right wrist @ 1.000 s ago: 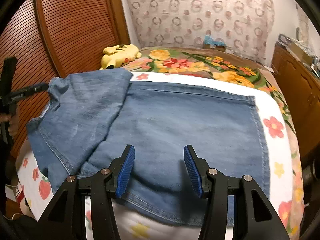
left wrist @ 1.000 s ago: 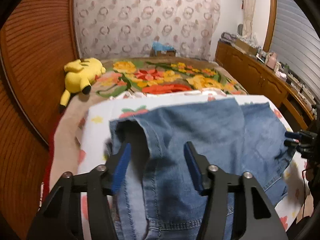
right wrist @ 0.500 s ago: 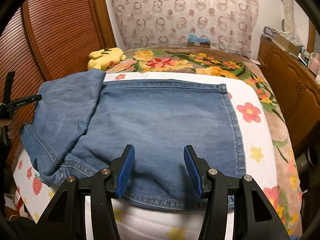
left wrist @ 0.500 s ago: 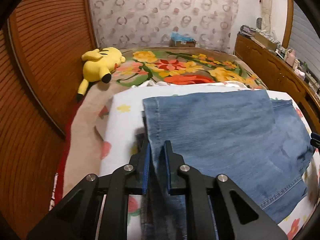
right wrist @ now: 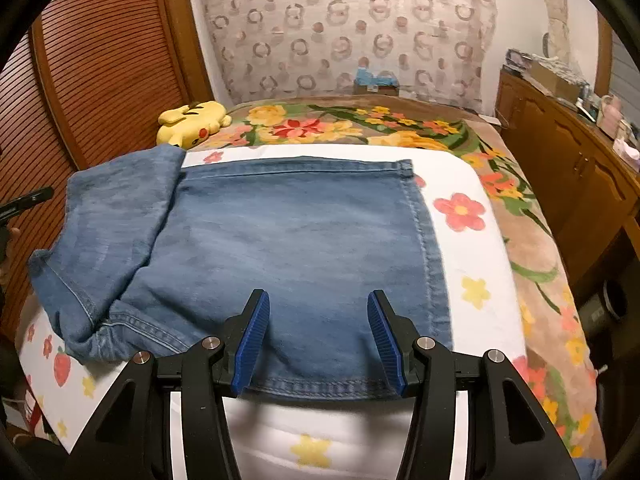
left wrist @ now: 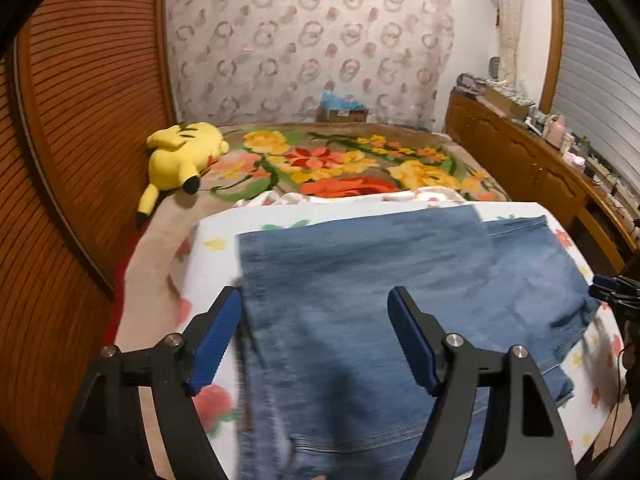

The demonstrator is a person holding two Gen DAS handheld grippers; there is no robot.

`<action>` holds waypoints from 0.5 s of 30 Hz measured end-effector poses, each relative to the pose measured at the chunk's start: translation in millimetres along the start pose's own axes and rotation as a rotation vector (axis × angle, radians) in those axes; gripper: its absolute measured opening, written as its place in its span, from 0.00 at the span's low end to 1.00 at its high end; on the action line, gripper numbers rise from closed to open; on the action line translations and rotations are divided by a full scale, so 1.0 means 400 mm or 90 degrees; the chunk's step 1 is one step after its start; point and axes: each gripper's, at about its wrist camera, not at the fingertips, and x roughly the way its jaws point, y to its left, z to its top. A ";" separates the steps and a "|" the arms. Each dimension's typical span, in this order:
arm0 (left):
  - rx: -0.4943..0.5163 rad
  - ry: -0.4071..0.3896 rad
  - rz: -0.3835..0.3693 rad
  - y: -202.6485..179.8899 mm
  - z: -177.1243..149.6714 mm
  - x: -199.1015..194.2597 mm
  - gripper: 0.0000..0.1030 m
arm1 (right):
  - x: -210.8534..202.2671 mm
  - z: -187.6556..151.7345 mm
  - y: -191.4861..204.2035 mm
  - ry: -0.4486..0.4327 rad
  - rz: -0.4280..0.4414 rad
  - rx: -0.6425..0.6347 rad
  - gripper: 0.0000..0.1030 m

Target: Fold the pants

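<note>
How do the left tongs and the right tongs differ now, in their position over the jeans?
The left tongs hang over the waist end of the jeans, where the cloth is doubled over. The right tongs hang over the single flat layer, near the hemmed edge. The left tongs straddle the jeans' side edge; the right tongs sit fully over denim. Both are open and hold nothing.
</note>
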 end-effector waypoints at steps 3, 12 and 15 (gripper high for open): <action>0.009 -0.005 -0.023 -0.042 -0.002 -0.002 0.74 | -0.009 -0.011 -0.022 0.001 -0.009 0.008 0.52; 0.045 0.000 -0.078 -0.170 -0.024 0.005 0.74 | -0.029 -0.046 -0.090 0.008 -0.051 0.031 0.52; 0.059 0.006 -0.093 -0.215 -0.032 0.011 0.74 | -0.035 -0.060 -0.109 0.012 -0.061 0.041 0.52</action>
